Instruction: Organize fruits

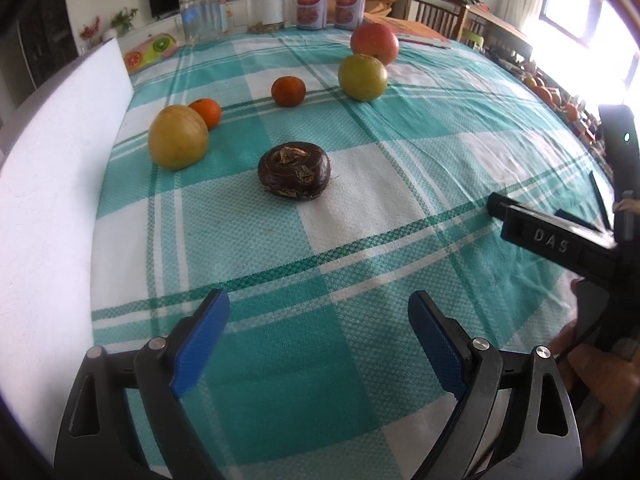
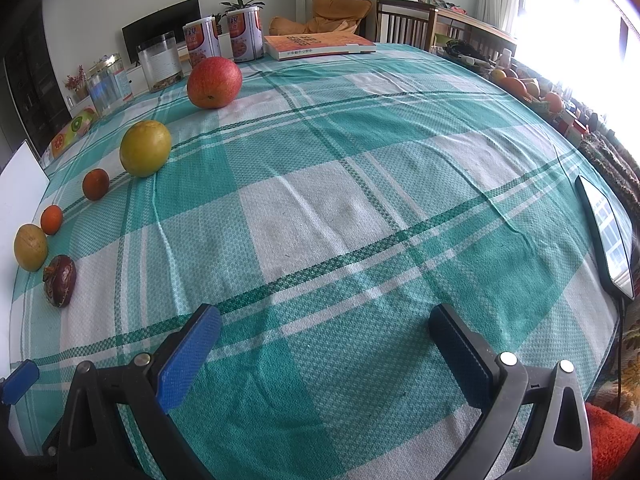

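While both hand-held grippers [image 1: 318, 336] [image 2: 324, 350] gape wide, only R view shows tablet [image 2: 606, 236].

Ahead of my left tool [image 1: 318, 320], with its matt black plastic arms and textured blue pads [image 1: 202, 344], a woven checked cloth [image 1: 360, 208] covers the tabletop under a glossy dark-brown fruit [image 1: 294, 170].

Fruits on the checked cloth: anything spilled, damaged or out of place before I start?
Nothing spilled or visibly damaged. One oddity: the dark brown fruit lies flattened with dry, papery scraps on top, unlike the smooth red apple and the small oranges. Both hand-held grippers are open and empty.
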The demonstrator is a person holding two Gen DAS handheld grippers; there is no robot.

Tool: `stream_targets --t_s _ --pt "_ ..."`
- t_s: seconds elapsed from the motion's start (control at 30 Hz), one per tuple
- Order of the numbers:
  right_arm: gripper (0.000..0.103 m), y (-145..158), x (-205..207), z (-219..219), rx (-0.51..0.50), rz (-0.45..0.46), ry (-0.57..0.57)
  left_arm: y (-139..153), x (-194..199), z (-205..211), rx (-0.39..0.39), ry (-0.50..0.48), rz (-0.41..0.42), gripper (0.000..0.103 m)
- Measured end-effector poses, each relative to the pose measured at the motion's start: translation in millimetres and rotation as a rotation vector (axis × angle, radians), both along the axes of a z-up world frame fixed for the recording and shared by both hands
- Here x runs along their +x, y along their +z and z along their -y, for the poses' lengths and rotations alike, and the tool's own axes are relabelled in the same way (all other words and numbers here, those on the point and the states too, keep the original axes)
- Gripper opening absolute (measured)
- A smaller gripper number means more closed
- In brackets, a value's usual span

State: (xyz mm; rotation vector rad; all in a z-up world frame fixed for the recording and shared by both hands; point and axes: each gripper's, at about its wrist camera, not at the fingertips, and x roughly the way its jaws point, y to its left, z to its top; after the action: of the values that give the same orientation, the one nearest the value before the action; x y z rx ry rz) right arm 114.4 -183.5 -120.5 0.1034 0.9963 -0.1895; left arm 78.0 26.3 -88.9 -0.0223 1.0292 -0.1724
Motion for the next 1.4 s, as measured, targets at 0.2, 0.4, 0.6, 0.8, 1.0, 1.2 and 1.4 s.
stream_targets --t_s 0.2,0.4,0.6,0.8,1.0,1.2,1.4 --pt "0.103 0 0 0 0.0 0.0 0.0 66 40 -38 -0.08 0.127 0.048 0.092" --pt "0.103 0 0 0 0.0 0.0 0.001 30 106 -72 -0.012 0.337 -0.054 0.089" --pt "0.103 0 0 0 0.0 0.0 0.001 -4 129 -82 0.0 0.393 -0.099 0.084" --pt "0.103 0 0 0 0.0 0.0 0.001 1 116 -89 -0.025 0.395 -0.097 0.05" --pt "0.103 8 -5 1 0.096 0.045 0.048 40 47 -65 -0.168 0.237 -0.068 0.05" --pt "0.087 35 -5 -76 0.269 0.1 0.511 77 -46 -51 -0.248 0.078 -0.051 0.05" --pt "0.08 13 49 -156 0.211 -0.075 0.635 99 -89 -63 -0.304 0.062 -0.033 0.05"
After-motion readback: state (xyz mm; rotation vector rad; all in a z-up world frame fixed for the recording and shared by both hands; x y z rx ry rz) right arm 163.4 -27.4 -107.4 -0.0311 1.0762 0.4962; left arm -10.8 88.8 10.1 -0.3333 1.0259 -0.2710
